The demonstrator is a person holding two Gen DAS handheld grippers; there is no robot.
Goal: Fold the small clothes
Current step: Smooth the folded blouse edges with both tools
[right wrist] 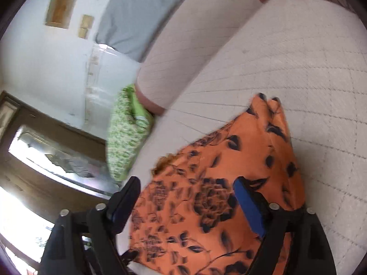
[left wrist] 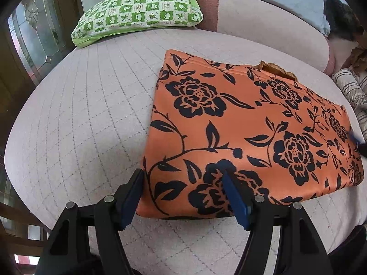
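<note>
My left tongs [left wrist: 183, 197] and right tongs [right wrist: 185, 204] both gape wide with nothing held, each over a near edge of the folded orange flower cloth [left wrist: 240, 126] on the bed [left wrist: 80, 126].

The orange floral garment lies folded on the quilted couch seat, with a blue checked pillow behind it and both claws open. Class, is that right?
One detail is wrong: the pillow is green checked, not blue, as the left wrist view shows. The orange floral garment does lie folded on the quilted couch seat, and the left claw and right claw are both open.
</note>
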